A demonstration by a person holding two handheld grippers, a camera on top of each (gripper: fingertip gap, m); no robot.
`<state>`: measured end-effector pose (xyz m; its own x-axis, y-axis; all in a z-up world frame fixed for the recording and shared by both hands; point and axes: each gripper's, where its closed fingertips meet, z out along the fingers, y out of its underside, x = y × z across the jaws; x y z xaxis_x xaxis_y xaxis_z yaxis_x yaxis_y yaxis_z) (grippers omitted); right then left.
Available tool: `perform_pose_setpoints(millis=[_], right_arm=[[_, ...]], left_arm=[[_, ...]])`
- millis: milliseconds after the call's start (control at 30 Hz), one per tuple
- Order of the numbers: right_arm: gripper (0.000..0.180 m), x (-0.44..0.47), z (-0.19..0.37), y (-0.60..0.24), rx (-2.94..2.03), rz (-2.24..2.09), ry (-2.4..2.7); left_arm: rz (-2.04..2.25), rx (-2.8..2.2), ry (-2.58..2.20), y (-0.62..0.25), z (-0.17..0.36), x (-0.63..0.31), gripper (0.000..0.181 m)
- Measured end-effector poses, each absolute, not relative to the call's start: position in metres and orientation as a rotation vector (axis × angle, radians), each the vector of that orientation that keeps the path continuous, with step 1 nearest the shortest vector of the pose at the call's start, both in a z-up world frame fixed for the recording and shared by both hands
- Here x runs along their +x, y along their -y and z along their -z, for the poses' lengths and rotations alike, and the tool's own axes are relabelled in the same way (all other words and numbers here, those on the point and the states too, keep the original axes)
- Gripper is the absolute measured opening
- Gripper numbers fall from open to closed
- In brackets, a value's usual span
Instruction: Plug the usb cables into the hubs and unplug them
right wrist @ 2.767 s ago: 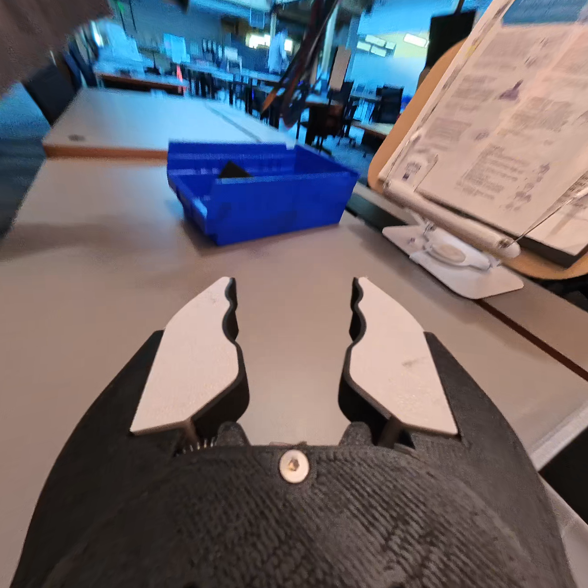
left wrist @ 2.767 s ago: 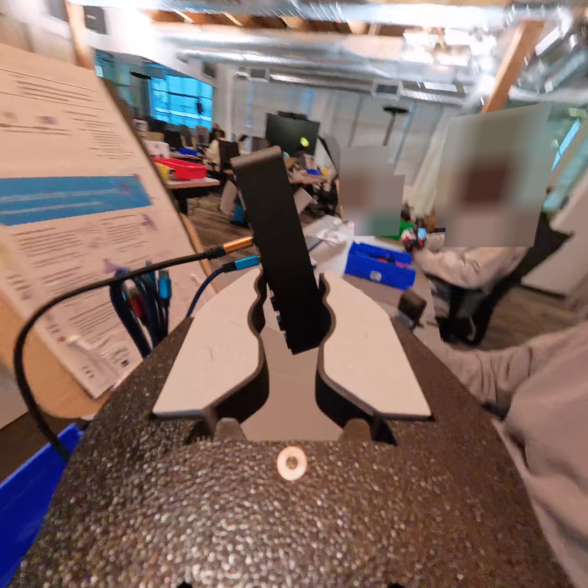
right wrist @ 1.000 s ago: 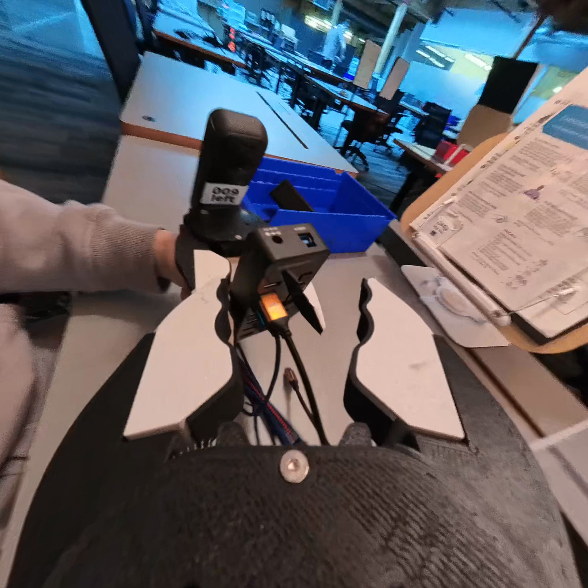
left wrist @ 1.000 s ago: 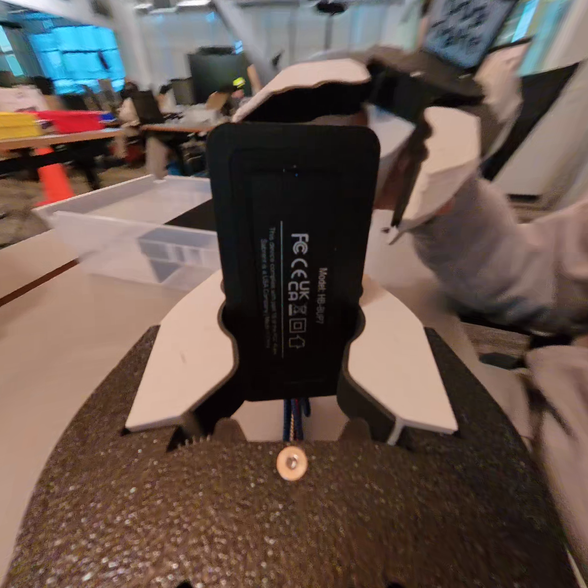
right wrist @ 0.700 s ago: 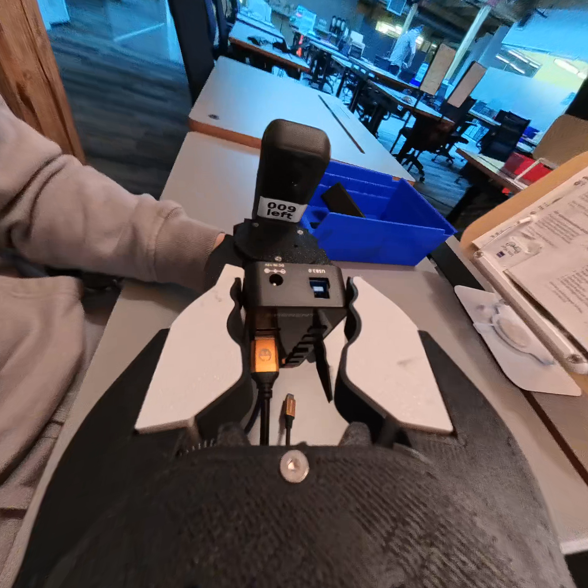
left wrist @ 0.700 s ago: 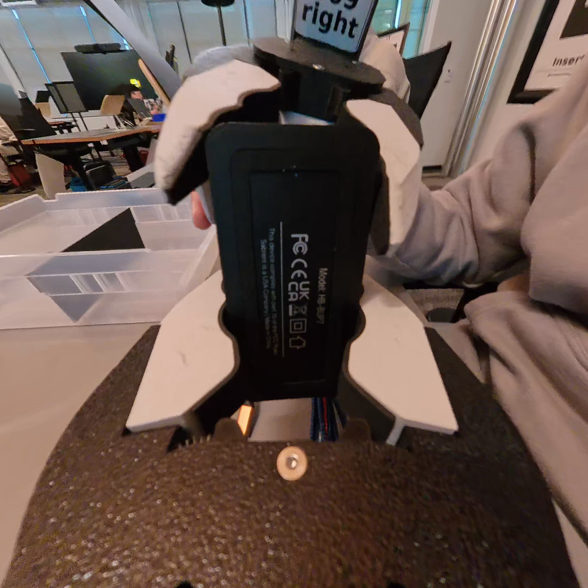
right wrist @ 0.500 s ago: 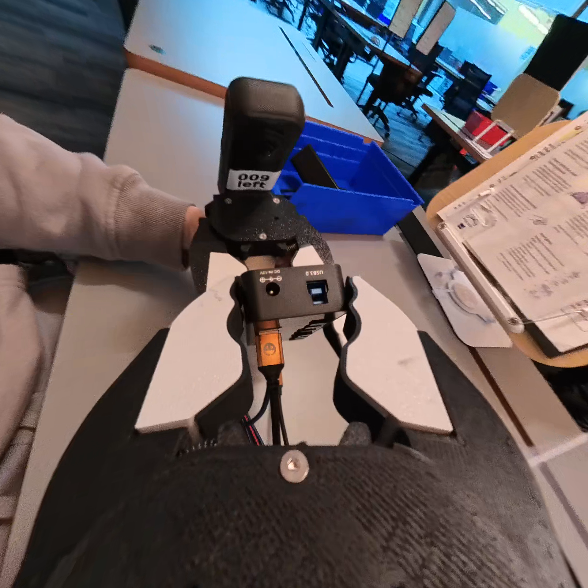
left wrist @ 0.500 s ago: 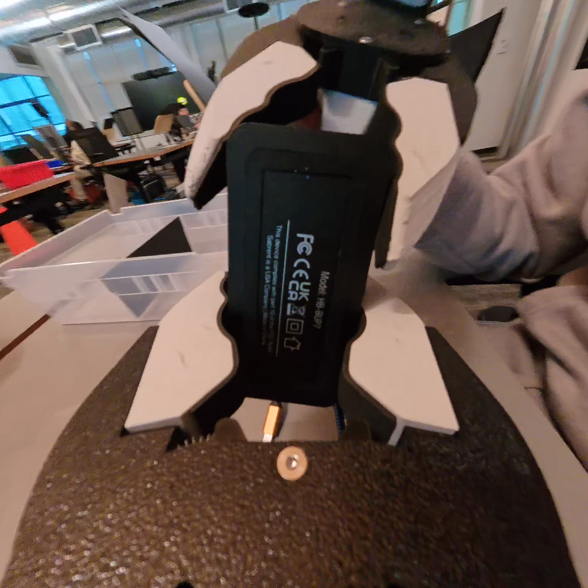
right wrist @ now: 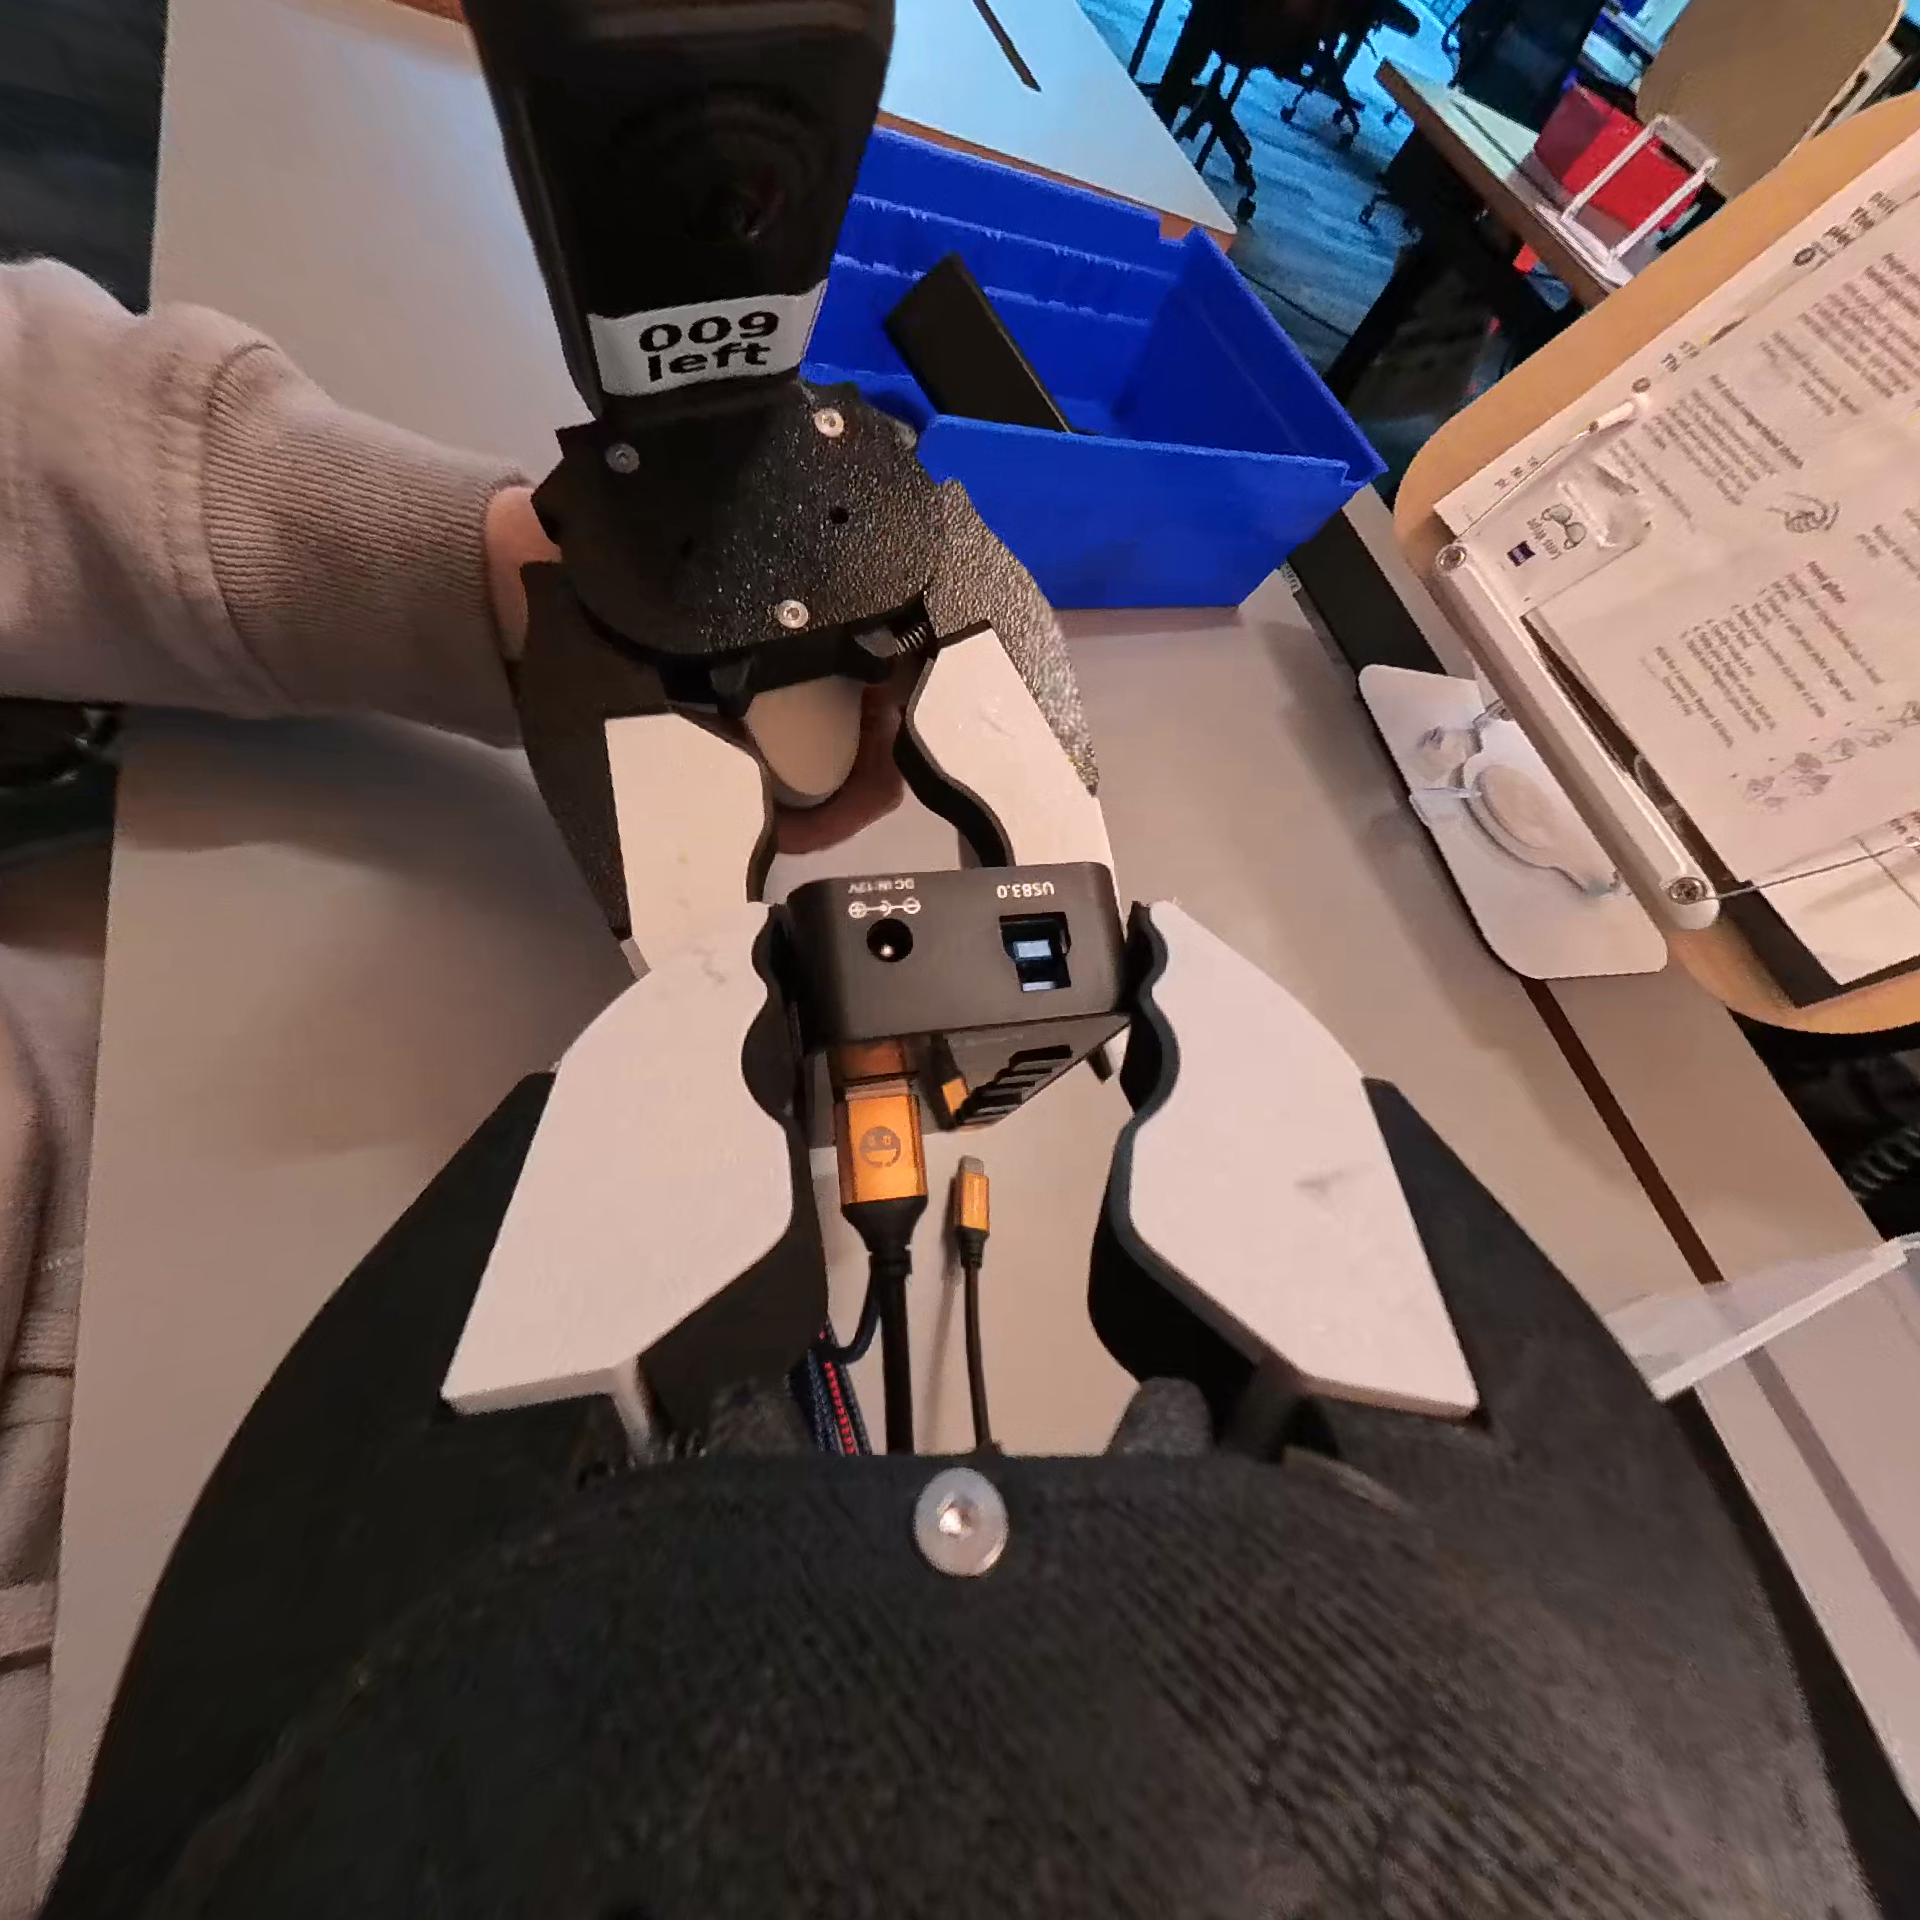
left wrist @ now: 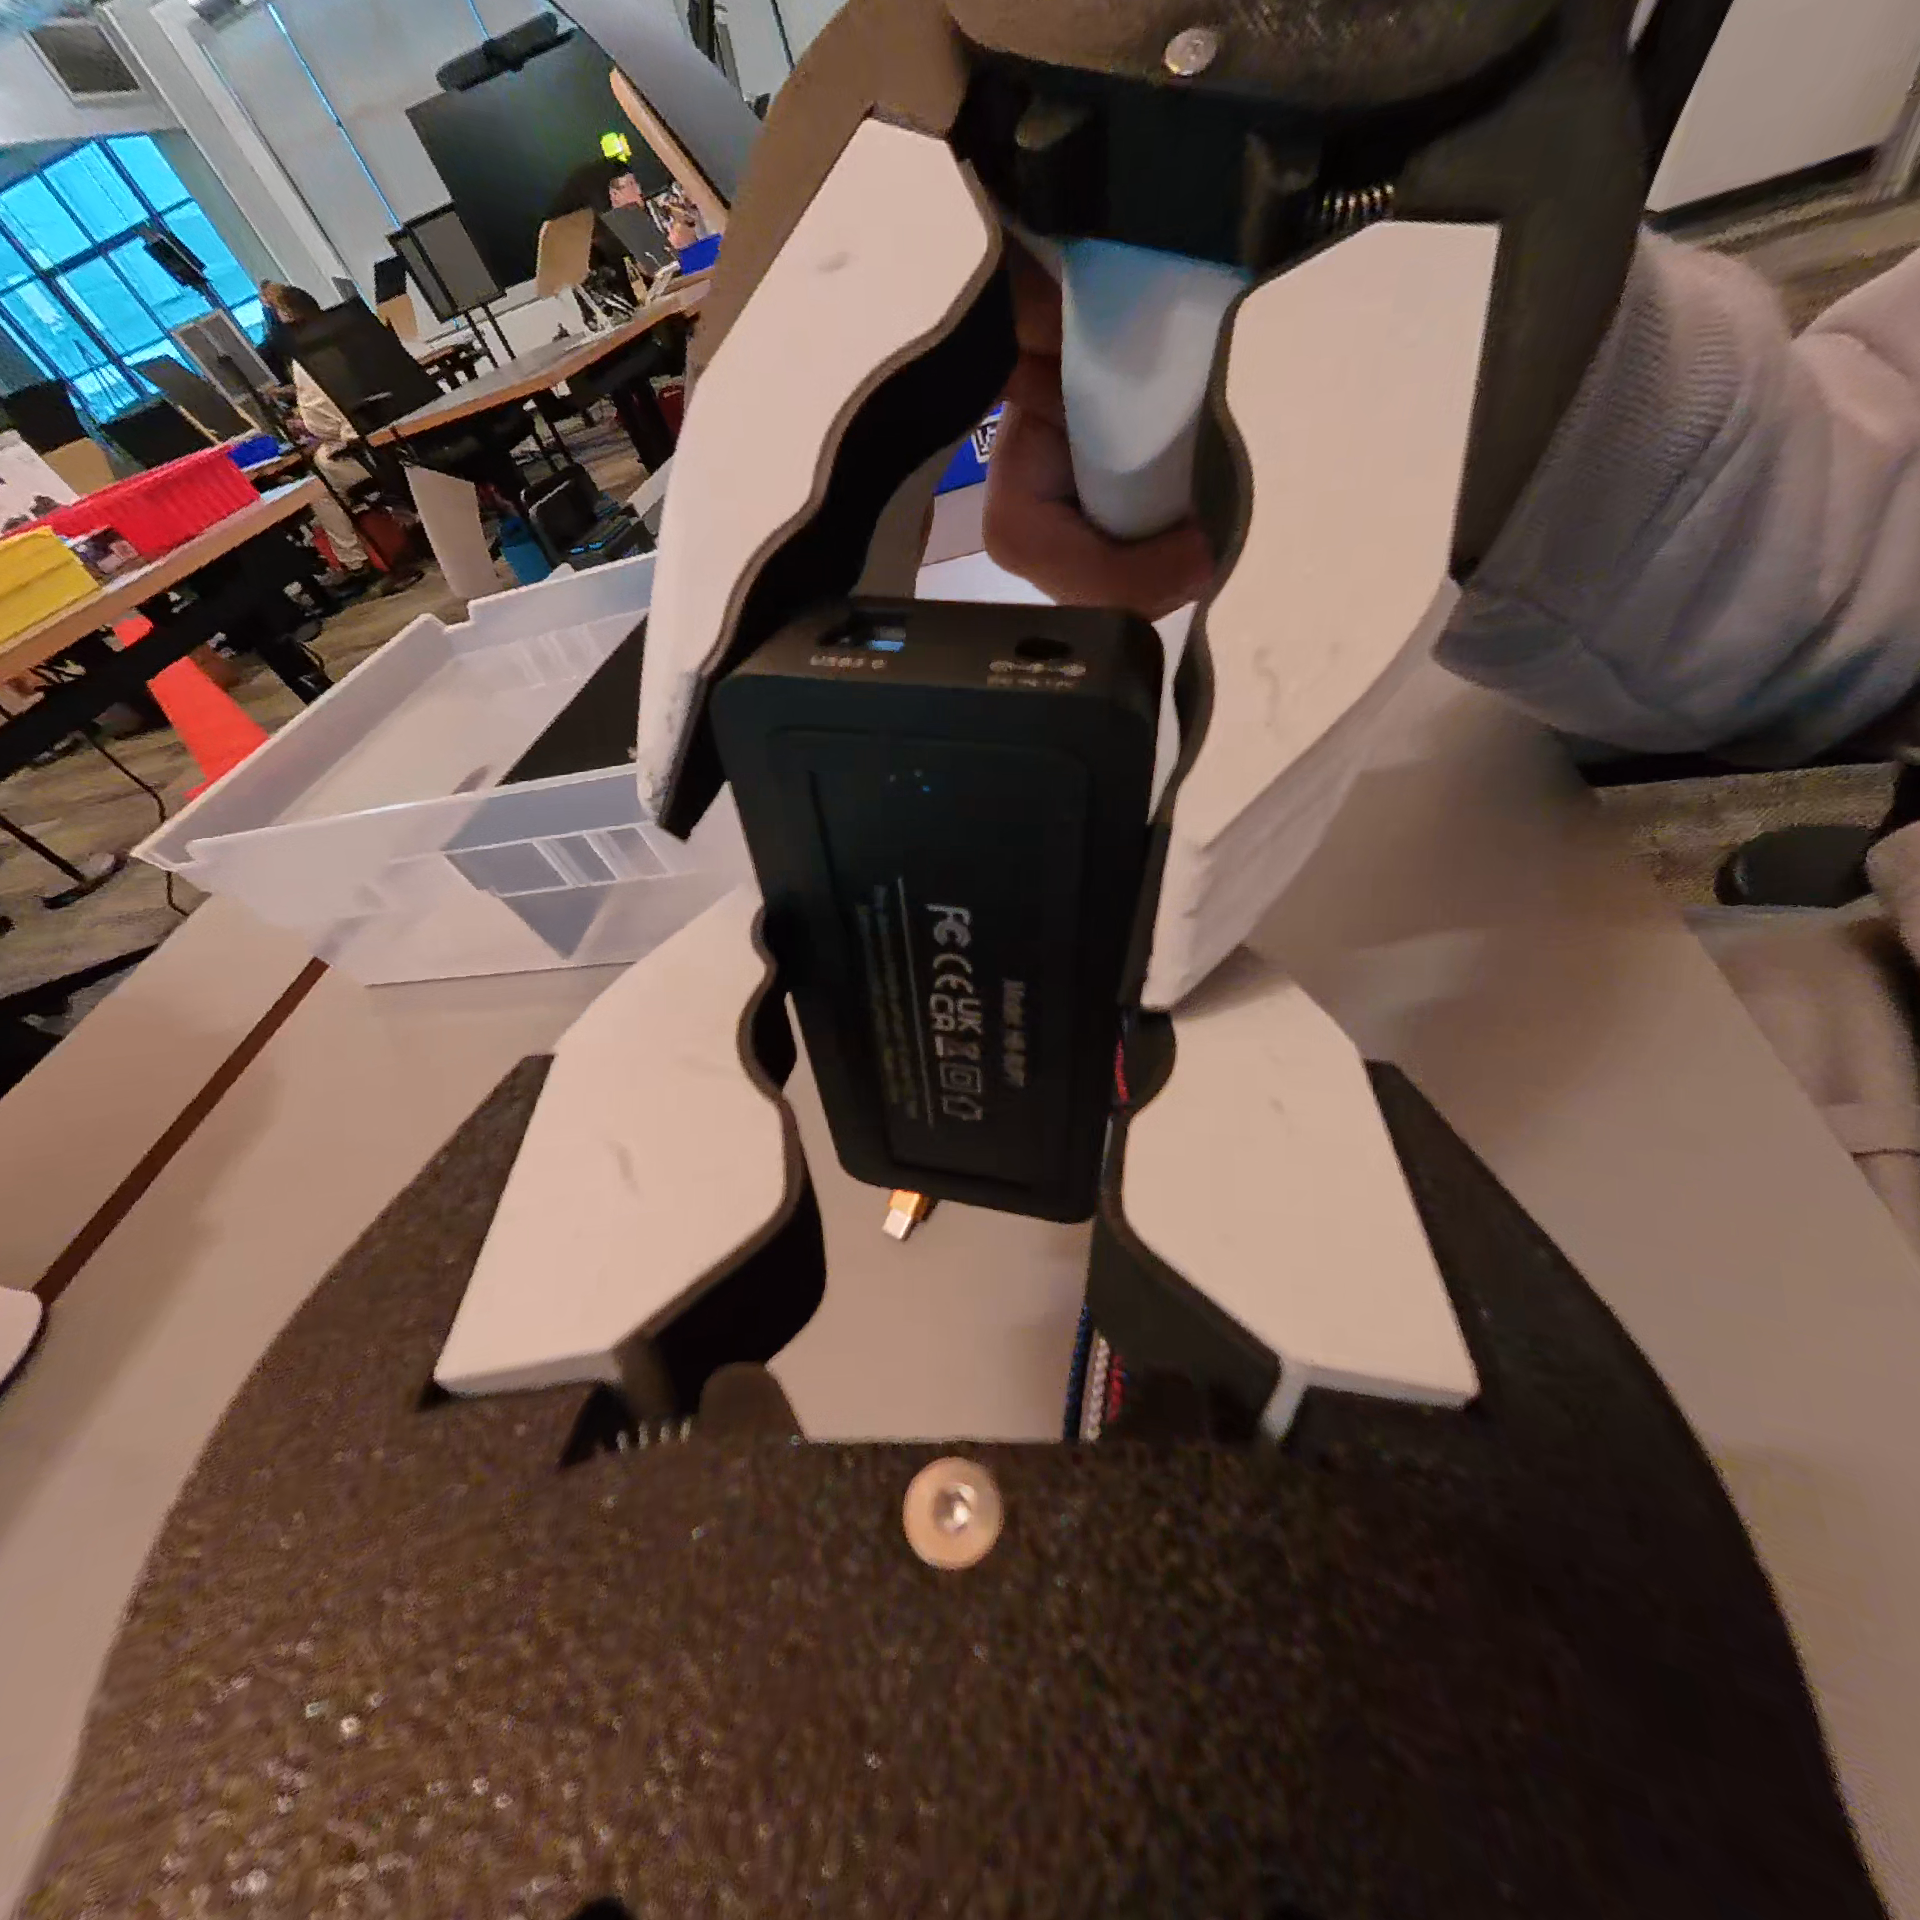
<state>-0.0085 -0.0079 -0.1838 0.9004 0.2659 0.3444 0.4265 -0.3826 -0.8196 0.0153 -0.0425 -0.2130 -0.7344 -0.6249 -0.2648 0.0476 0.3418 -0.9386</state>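
Hub [left wrist: 956,935] sits clamped in right gripper [right wrist: 951,997], hiding cable plugs; left gripper [left wrist: 951,1039] released.

Print shows on the black hub [left wrist: 935,935], a white sticker [right wrist: 707,348] and clipped paper sheets [right wrist: 1766,520]

Left tool [left wrist: 945,997] fills the lower centre of its view, its white fingers [left wrist: 644,1164] flanking the near end of the hub [left wrist: 977,935]; whether they pinch it is unclear. Right tool [right wrist: 951,935] points the opposite way, nose to nose with it, fingers pressed on the hub's other end. A sleeved right hand [left wrist: 1081,530] wraps its handle at upper centre
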Motion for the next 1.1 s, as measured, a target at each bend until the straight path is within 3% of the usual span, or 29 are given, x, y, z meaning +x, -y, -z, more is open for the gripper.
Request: perform_pose_setpoints(millis=[33,367,733,1100], right_arm=[[0.062,-0.008,0.184,0.007,-1.979,0.171,0.502],[0.064,0.001,0.165,0.027,-1.846,0.007,0.488],[0.020,-0.018,0.189,0.001,-1.793,-0.106,0.534],[0.016,-0.040,0.186,-0.008,-1.800,-0.207,0.450]], left_arm=[[1.452,-0.520,-1.999,0.043,0.213,0.016,0.062],[1.803,-0.727,-1.762,0.012,0.210,0.016,0.061],[1.774,-0.646,-1.674,-0.010,0.199,-0.006,0.061],[1.769,-0.558,-1.640,-0.011,0.192,-0.018,0.061]])
